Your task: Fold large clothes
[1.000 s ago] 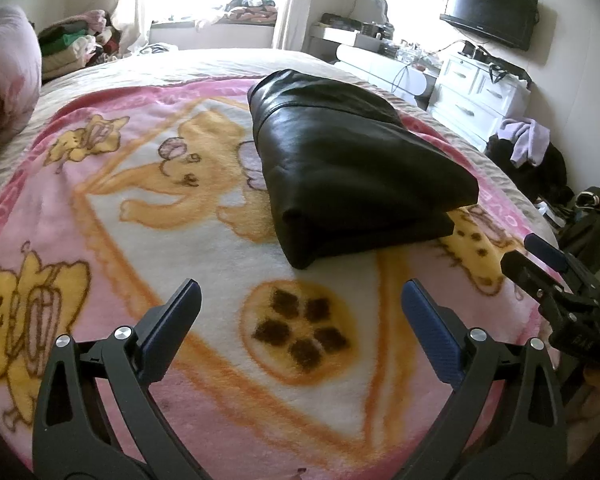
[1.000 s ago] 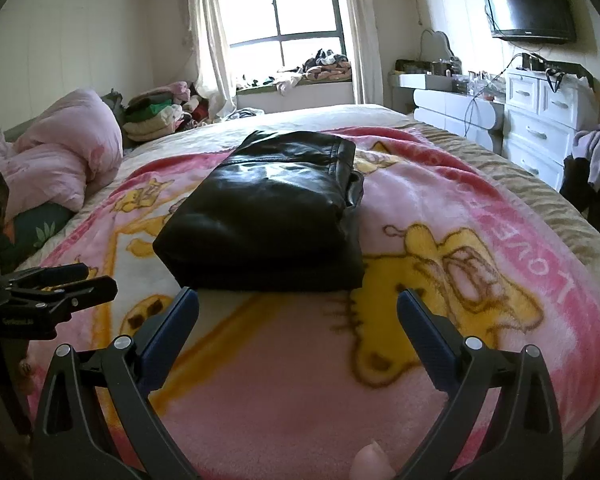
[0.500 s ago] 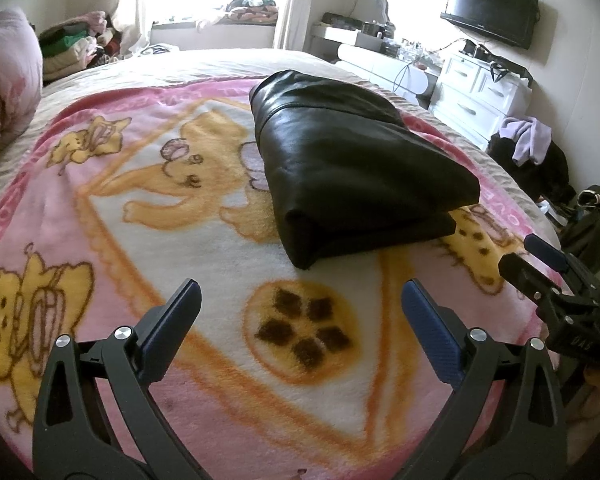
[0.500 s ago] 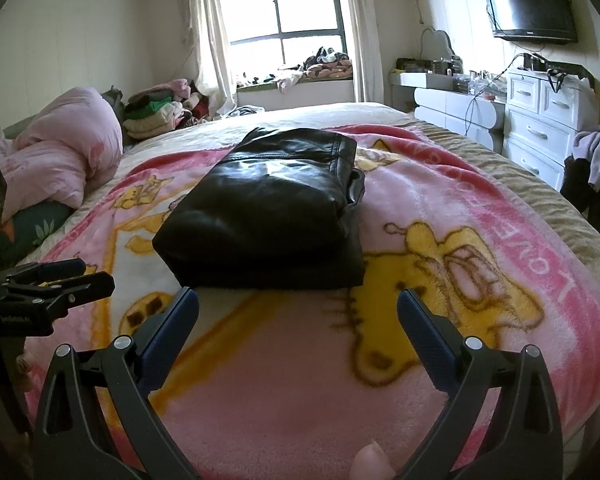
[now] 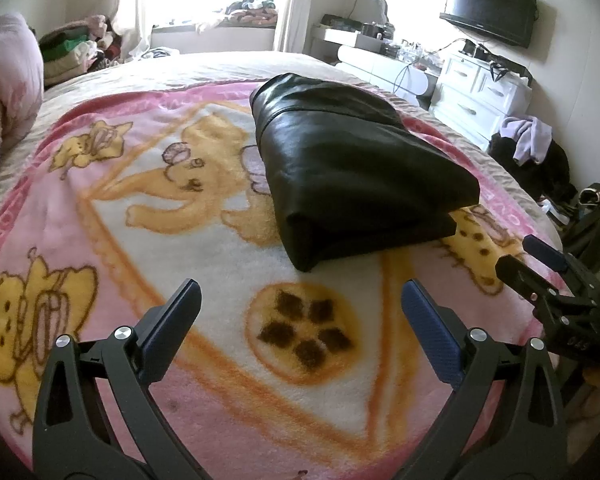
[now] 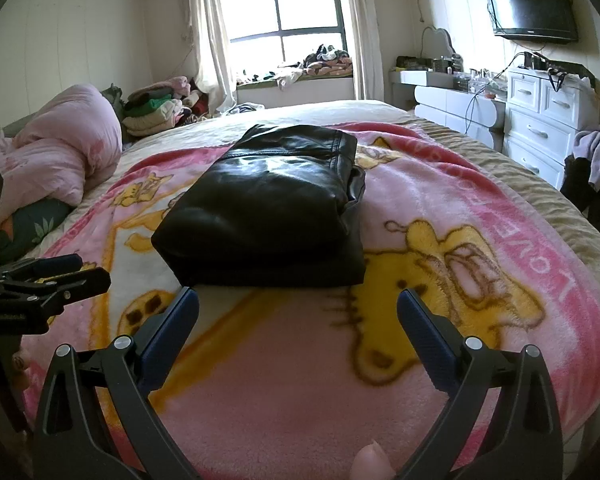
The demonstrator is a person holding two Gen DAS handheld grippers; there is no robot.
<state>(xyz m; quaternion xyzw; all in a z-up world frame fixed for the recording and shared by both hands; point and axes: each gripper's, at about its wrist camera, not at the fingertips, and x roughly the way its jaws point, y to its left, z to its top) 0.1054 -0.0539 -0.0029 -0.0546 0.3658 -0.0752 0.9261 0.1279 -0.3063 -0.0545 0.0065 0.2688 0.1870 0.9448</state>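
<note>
A black leather garment (image 5: 352, 168) (image 6: 268, 204) lies folded into a thick rectangle on the pink cartoon blanket (image 5: 148, 216) (image 6: 440, 240) covering the bed. My left gripper (image 5: 300, 300) hovers open over the blanket, short of the garment's near corner, with nothing between its fingers. My right gripper (image 6: 298, 312) is open too, just before the garment's near folded edge, empty. Each gripper shows from the side in the other's view: the right gripper (image 5: 540, 264) at the right edge, the left gripper (image 6: 60, 276) at the left edge.
Pink pillows (image 6: 56, 152) and a stack of folded clothes (image 6: 152, 112) sit at the bed's left and far side. White drawers (image 6: 540, 116) with clothes draped nearby stand along the right wall under a TV (image 6: 532, 4). A fingertip (image 6: 370, 462) shows at the bottom.
Both grippers have eased very slightly; the garment sits marginally different in the views. Nothing was grasped or released.
</note>
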